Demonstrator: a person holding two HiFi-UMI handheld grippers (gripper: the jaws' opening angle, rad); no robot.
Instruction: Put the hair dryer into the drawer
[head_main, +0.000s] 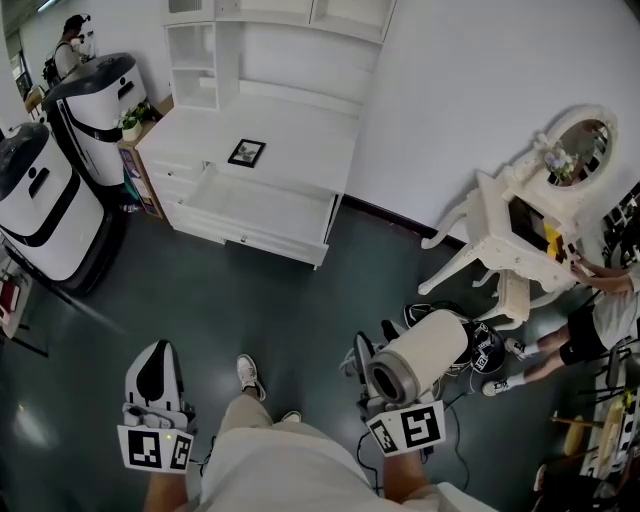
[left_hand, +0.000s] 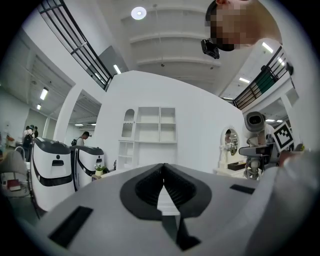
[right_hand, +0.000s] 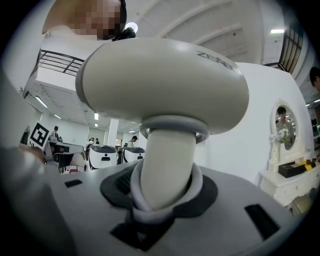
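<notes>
While right gripper (right_hand: 162, 192) grips hair dryer (right_hand: 165, 85) level; left gripper (left_hand: 163, 175) jaws together

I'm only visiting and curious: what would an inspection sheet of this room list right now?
Surface: dark floor; white desk against the wall.
Job's things: hair dryer held in right gripper; drawer pulled open, nothing seen inside.
Clutter: picture frame on the desk top.
Grippers: left gripper shut, empty; right gripper shut on the hair dryer's handle.
Cables: thin dark cable on the floor near the right gripper.
Surroundings: two white machines at left; vanity table with mirror and a seated person at right.
</notes>
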